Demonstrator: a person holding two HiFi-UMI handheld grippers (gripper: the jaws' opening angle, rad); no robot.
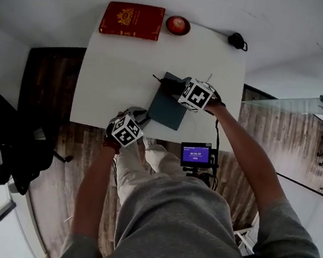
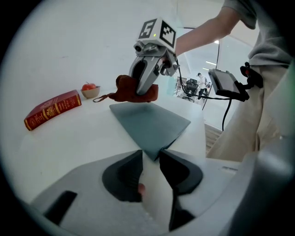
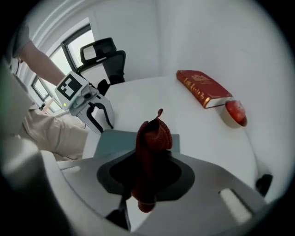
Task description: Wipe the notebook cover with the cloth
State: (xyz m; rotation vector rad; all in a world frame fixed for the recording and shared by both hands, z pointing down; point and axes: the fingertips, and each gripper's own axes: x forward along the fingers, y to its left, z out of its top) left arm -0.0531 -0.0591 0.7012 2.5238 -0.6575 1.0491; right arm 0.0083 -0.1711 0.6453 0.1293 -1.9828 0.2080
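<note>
Right gripper [image 2: 144, 90] is clamping the cloth [image 3: 154, 136] over the notebook [image 2: 152, 122] — far edge; left gripper [image 2: 151, 159], jaws apart, is seemingly straddling its near corner.

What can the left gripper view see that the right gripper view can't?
Only the left gripper view shows the small screen on its stand, and the right gripper from outside, its jaws shut on the cloth. Only the right gripper view shows the black office chair, and the left gripper from outside, its jaws apart. Both show the white table, the grey notebook, the red book, the red fruit in its bowl, and the cloth.
</note>
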